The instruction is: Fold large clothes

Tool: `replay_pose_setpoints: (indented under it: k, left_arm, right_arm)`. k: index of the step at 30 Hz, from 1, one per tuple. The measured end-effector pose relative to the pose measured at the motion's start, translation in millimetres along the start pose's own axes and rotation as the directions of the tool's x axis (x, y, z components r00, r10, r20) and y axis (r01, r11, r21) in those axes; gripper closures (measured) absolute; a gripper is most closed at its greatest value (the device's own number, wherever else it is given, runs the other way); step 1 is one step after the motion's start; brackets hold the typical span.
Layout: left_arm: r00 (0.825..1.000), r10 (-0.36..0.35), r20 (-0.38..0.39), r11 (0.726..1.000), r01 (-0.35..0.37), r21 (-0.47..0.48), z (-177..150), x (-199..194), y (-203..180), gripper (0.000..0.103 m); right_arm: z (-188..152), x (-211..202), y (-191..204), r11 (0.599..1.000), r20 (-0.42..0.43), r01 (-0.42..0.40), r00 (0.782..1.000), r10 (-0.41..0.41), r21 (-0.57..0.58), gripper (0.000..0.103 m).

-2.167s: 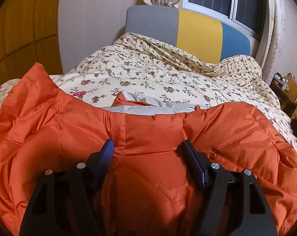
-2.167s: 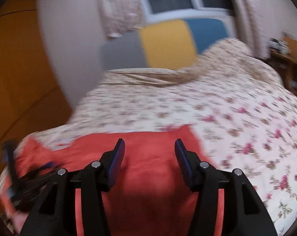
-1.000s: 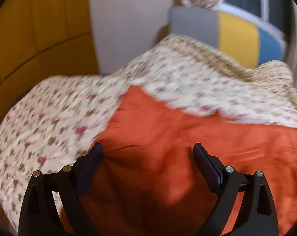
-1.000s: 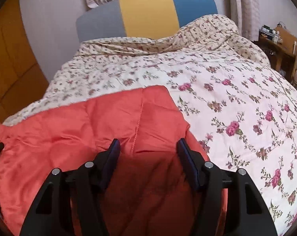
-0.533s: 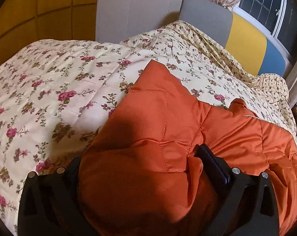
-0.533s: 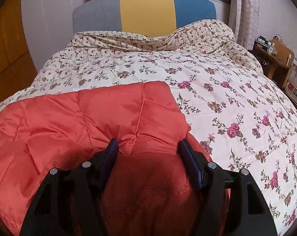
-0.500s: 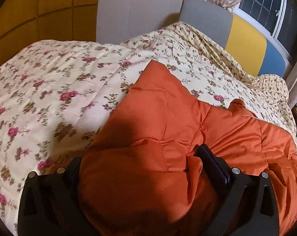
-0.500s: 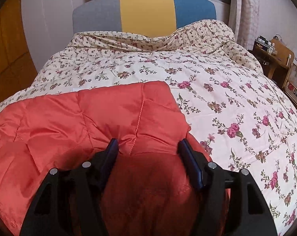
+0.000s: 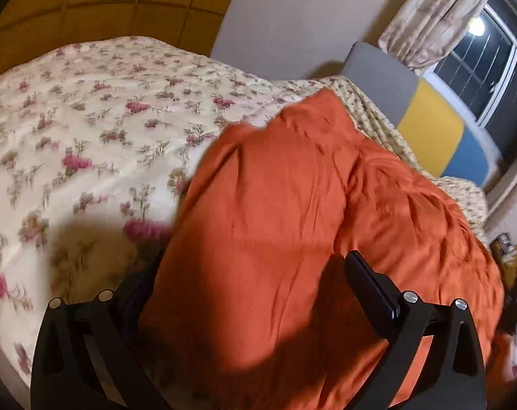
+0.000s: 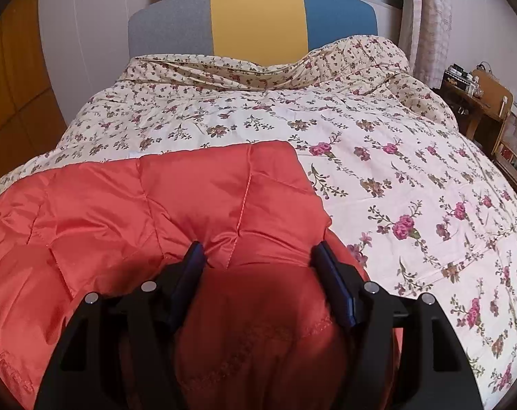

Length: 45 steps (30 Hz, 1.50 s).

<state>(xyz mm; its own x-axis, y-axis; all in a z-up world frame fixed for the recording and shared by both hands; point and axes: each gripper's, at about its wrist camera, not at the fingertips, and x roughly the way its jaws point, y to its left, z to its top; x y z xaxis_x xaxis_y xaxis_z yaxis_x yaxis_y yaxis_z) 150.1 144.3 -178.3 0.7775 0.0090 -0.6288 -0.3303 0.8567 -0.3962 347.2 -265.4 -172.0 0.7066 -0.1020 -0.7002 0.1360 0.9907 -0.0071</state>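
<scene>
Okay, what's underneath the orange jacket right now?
The orange jacket lies on the floral quilt that covers the bed. The quilt shows on all sides of it. Whatever is beneath the jacket's middle, and beneath the quilt itself, is covered and cannot be seen.

Each hand-held gripper is black plastic with silver screws and blue pads.
</scene>
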Motion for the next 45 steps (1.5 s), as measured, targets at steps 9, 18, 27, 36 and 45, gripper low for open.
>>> replay_pose_setpoints:
  k: [9, 18, 27, 36, 45]
  left_arm:
    - [1.0, -0.027, -0.011, 1.0, 0.027, 0.009, -12.5, -14.6, -2.3, 0.003]
    - [0.998, -0.058, -0.036, 0.998, 0.058, 0.006, -18.7, -22.2, -9.0, 0.003]
    - [0.928, -0.355, -0.113, 0.929, 0.337, -0.153, -31.7, -34.9, -1.7, 0.003]
    - [0.933, -0.343, -0.109, 0.934, 0.326, -0.149, -37.1, -35.0, -8.8, 0.005]
    - [0.939, -0.333, -0.082, 0.934, 0.317, -0.167, -38.0, -28.4, -10.6, 0.005]
  right_arm:
    - [-16.3, -68.5, 7.6, 0.991, 0.053, -0.129, 0.99, 0.13, -0.022, 0.027]
    - [-66.4, -141.6, 43.1, 0.96, 0.084, -0.269, 0.958, 0.276, -0.083, 0.021]
    - [-99.7, -172.1, 83.4, 0.907, 0.06, -0.406, 0.908, 0.414, -0.111, 0.078]
    - [-119.3, -129.7, 115.8, 0.908, -0.067, -0.39, 0.921, 0.384, -0.153, 0.089]
    - [-134.8, -117.3, 121.5, 0.908, -0.019, -0.359, 0.931, 0.364, -0.217, 0.09]
